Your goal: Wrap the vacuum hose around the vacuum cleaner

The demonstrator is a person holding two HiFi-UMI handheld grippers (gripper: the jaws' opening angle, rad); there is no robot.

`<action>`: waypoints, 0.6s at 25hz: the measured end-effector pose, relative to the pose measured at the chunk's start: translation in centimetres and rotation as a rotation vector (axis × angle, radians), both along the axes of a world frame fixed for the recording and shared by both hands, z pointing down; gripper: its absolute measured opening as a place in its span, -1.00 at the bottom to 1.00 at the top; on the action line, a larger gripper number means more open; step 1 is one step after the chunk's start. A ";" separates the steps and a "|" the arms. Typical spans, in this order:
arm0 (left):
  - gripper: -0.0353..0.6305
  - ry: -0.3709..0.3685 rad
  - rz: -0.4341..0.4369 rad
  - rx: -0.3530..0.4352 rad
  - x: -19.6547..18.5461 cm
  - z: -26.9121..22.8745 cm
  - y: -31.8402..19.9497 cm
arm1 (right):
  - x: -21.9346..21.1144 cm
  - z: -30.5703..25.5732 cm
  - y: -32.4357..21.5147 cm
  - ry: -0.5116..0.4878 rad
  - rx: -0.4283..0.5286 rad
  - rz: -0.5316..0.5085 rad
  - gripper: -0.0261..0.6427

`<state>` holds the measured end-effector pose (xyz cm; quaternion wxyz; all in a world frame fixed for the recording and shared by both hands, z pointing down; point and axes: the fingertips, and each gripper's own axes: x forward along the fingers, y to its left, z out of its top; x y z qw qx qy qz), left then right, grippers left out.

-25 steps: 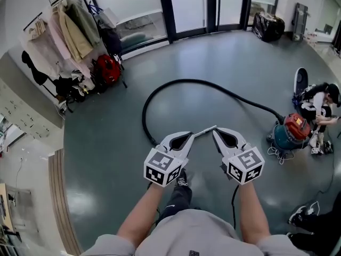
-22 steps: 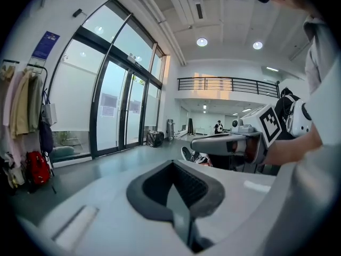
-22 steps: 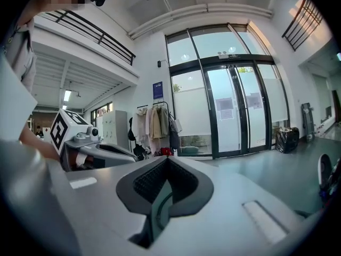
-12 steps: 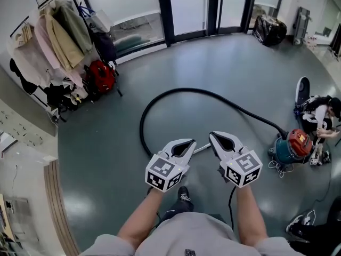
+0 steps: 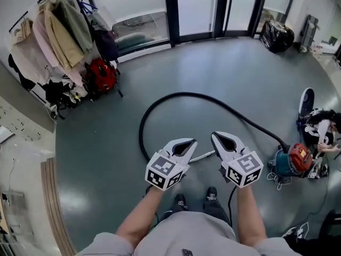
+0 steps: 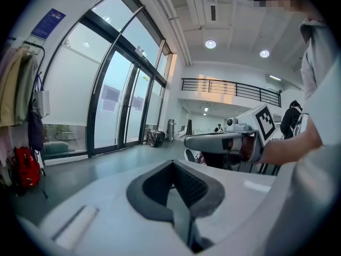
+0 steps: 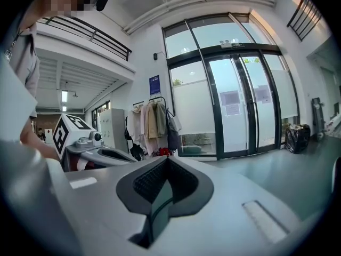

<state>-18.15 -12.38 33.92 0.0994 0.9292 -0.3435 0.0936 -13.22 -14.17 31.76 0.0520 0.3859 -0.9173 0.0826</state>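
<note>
Both pairs of jaws were pressed together on nothing, with my left gripper (image 5: 187, 142) and right gripper (image 5: 217, 136) side by side above the floor (image 5: 101, 159). The hose (image 5: 184, 94) lay in a wide loop, joined to the vacuum cleaner (image 5: 290, 161) well off to my right, and its metal wand (image 5: 203, 156) lay below the grippers. I judged it best to open one gripper, take the wand end low, then carry it toward the cleaner, laying even, untwisted coils.

Grey shirt (image 5: 186, 236), dark trousers (image 5: 216, 211), black shoes (image 5: 211, 193), white left tool (image 5: 186, 142), right tool (image 5: 218, 136), marker cubes (image 5: 164, 171)
</note>
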 end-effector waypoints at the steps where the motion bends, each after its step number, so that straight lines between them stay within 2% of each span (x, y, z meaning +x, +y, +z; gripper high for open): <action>1: -0.89 -0.006 -0.007 0.000 0.3 0.1 -0.7 | 0.2 0.1 -0.8 0.000 0.001 -0.012 -0.84; 10: -0.89 -0.069 -0.081 0.020 4.8 -0.1 -3.7 | 2.8 0.1 -5.1 -0.010 0.025 -0.162 -0.84; 15: -0.89 -0.090 -0.128 0.024 5.8 -0.3 -4.2 | 3.5 -0.1 -6.1 -0.028 0.029 -0.226 -0.84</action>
